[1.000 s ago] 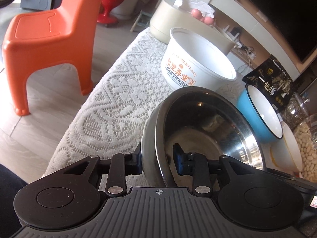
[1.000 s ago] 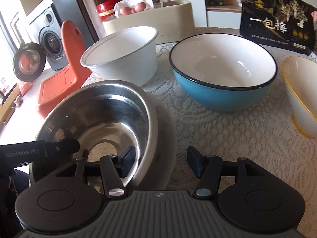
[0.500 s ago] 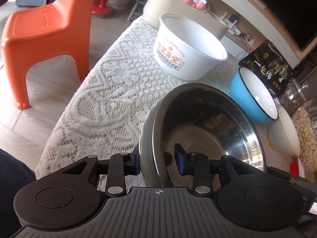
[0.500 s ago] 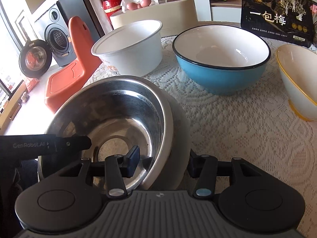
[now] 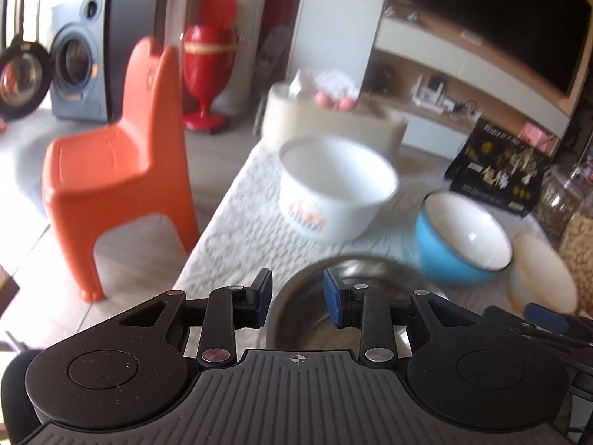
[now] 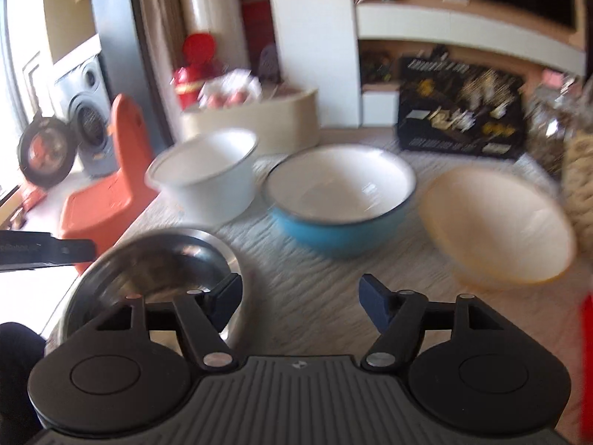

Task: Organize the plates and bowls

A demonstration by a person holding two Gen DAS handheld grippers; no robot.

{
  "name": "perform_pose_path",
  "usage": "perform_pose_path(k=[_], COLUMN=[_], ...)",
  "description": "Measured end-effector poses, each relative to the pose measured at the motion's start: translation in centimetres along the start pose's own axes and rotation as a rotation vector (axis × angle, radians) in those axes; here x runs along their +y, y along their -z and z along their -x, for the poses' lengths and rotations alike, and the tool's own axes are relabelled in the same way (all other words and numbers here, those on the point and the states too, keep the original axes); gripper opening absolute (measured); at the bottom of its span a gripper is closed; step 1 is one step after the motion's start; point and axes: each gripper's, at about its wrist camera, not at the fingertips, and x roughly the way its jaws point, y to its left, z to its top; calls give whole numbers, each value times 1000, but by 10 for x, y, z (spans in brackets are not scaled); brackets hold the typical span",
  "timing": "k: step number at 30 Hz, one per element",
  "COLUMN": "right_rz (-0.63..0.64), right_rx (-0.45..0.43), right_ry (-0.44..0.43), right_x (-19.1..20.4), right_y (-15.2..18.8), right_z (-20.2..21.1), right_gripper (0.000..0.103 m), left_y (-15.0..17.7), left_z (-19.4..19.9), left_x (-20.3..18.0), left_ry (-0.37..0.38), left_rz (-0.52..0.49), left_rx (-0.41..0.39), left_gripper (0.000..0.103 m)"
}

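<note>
A steel bowl [image 5: 304, 307] [image 6: 159, 259] sits on the lace-covered table [image 5: 241, 230] near its front left corner. My left gripper [image 5: 296, 294] hangs above the bowl's left rim. Its jaws are closing, the rim shows in the gap below them, and the pads do not press on it. My right gripper [image 6: 300, 296] is opening beside the bowl's right rim, with only cloth between its fingers. Behind the steel bowl stand a white bowl [image 5: 337, 193] [image 6: 207, 174], a blue bowl [image 5: 463, 237] [image 6: 341, 200] and a cream bowl with a yellow rim [image 5: 545, 278] [image 6: 496, 222].
A beige tub [image 5: 333, 122] holding eggs and a black packet [image 5: 496, 174] stand at the table's back. Glass jars [image 5: 578, 244] line the right side. An orange chair [image 5: 111, 163] stands on the floor left of the table, with a washing machine [image 5: 78, 70] behind it.
Both grippers held the steel bowl's rim from opposite sides. Both have now come off it and lifted back, and the right jaws have spread wide. The bowl rests lower in both views.
</note>
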Motion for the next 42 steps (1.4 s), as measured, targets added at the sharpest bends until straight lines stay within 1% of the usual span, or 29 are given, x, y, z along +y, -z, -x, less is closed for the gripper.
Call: perform_pose_path(k=[2,3,4,6,7,9,10,13,18,20,22,24,26,28,32,34,35,36,39,41,42], right_rz=[-15,-31,-45,-66,-75,-99,-110,-151,-219,-238,-261,-281,-290,-295,-318,-321,-320,-319,-315,-322,-332], right_rx=[-47,-59,-61,-48,-42,-34,-35,-10,102,141,174,201,217,222,226,217,213,212,222,248,263], right_ry=[35,44,55,85,108,170,190,215,178,167,148,120,107,100,75,66,61,55,45,27,14], right_x=[-23,-37,-51,-80,-93,-119,-130,-162,-199,-207,-212,-215,-216,-217,-220,-219,-219,-218,-218,-219,-219], right_y=[-4,-6,-8,-13,-15,-17,-19,-26,-33,-35,-34,-34,-33,-31,-28,-29,-29,-29,-27,-25,-25], right_z=[19,27,34,42,44,45,44,33,-13,-32,-46,-59,-67,-73,-73,-72,-72,-71,-72,-77,-81], right_gripper=[74,76,77,77,77,77,77,77,76,75,71,69,68,68,67,67,66,63,56,49,44], left_y=[-7,-9,-11,-10,-8,-2,3,14,20,17,12,11,13,16,23,19,17,15,12,13,14], left_z=[8,9,6,-9,-19,-40,-50,-78,-110,-117,-127,-134,-137,-134,-120,-125,-127,-130,-142,-152,-157], left_x=[-20,-31,-41,-68,-82,-112,-126,-160,-191,-195,-199,-197,-192,-183,-157,-155,-157,-162,-180,-191,-197], left_ry=[58,111,179,313,363,427,443,435,413,383,358,358,374,407,511,571,585,573,489,464,453], left_rz=[-14,-10,1,23,27,38,38,10,4,17,21,51,87,136,275,334,340,321,242,197,174], left_rx=[-32,-29,-11,64,114,202,231,282,322,300,310,333,344,356,336,348,346,347,359,371,376], left_gripper=[34,34,34,34,34,33,33,33,33,23,19,18,19,19,19,19,20,20,20,25,25])
